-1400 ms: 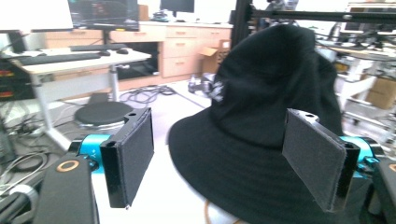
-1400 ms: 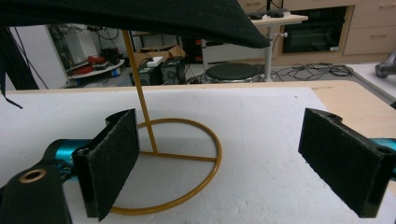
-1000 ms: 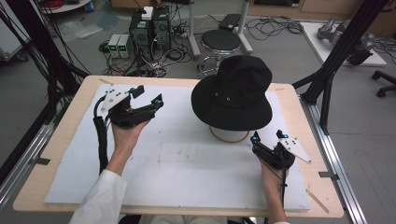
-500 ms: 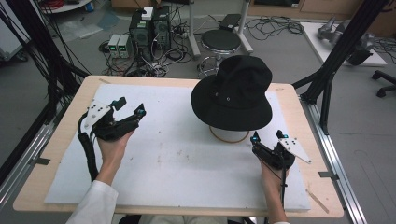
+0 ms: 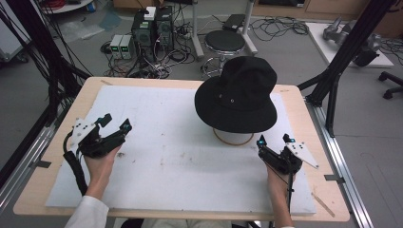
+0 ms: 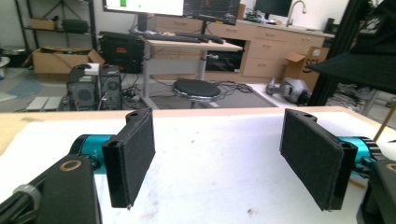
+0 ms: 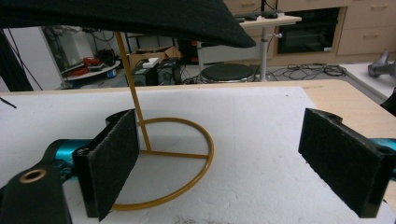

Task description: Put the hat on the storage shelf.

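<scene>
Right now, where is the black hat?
In the high view, the black hat sits on a gold wire stand at the table's right rear, just ahead of the right claw.

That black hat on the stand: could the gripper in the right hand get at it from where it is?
Probably yes. The right gripper sits just below the black hat with jaws wide open, and only bare white mat lies between it and the gold stand.

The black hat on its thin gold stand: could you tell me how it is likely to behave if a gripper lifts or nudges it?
The black hat looks like soft fabric, so its brim would probably flop and fold when pinched. It seems light for its size. The gold stand is a thin rod on a ring base, so a sideways push may well tip or slide the stand.
</scene>
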Demonstrator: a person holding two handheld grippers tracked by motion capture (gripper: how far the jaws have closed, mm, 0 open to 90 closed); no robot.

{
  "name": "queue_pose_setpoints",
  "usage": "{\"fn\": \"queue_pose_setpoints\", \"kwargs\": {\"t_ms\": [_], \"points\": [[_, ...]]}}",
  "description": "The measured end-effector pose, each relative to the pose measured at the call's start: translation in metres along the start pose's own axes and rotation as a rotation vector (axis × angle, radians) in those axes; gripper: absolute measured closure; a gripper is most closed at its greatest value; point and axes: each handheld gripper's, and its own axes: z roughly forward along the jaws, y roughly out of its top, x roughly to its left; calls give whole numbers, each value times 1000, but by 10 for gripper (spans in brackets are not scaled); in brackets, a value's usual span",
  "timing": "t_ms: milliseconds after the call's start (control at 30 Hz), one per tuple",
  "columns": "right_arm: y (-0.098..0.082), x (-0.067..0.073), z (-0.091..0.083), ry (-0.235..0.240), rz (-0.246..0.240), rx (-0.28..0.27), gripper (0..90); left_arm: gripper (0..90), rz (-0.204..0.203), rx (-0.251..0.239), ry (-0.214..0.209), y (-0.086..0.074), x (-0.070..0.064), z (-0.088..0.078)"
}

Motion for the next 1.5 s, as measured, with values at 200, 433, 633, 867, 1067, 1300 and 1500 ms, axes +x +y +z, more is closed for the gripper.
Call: {"fn": "queue_pose_setpoints", "kwargs": {"t_ms": [200, 433, 633, 867, 1067, 1300, 1500], "points": [[-1, 0, -1, -1, 0, 5, 117, 295, -5, 9, 19, -14, 11, -12], [-3, 2, -1, 1, -16, 13, 117, 285, -27, 21, 49, -28, 22, -23], [-4, 3, -1, 2, -18, 18, 117, 288, -42, 6, 75, -33, 30, -34], [-4, 2, 0, 5, -22, 17, 116, 288, -25, 17, 111, -40, 38, -46], [-4, 3, 0, 10, -17, 22, 117, 288, -75, -19, 107, -42, 43, -52], [-5, 3, -1, 11, -24, 20, 117, 289, -95, -18, 123, -46, 47, -57], [-5, 4, 1, 15, -23, 27, 117, 293, -130, -27, 96, -48, 51, -58]]}}
